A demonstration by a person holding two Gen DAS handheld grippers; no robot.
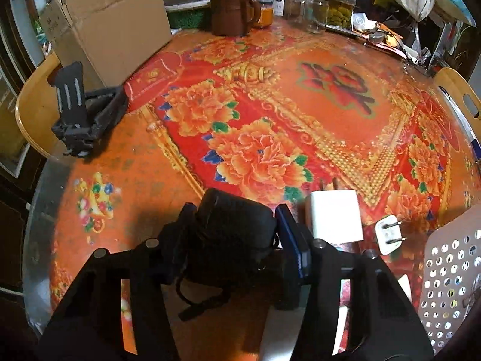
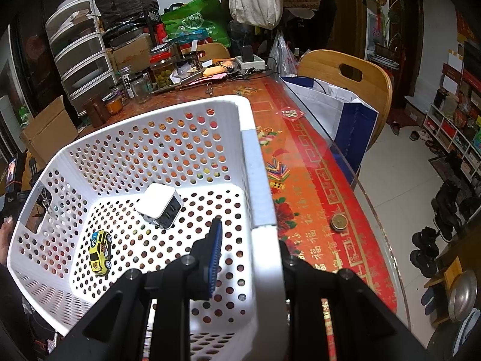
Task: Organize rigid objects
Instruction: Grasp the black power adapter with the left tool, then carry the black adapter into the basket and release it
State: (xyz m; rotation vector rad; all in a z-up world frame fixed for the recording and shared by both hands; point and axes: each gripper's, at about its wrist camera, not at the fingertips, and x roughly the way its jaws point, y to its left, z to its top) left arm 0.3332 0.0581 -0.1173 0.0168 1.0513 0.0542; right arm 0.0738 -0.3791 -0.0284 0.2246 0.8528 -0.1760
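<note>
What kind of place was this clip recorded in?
Most likely a lived-in home dining room: a glass-topped table with a festive red cloth, pickle jars at its far end, wooden chairs, shoes by the wall.

Both views show strong fisheye distortion: straight edges bow outward and the corners fall to black vignette. Lighting is indoor, overhead and moderately dim. In the left wrist view, the glass-covered table (image 1: 345, 60) carries soft glare at upper right. A dark shadow lies at lower centre. Background detail at the top is soft and slightly blurred.
</note>
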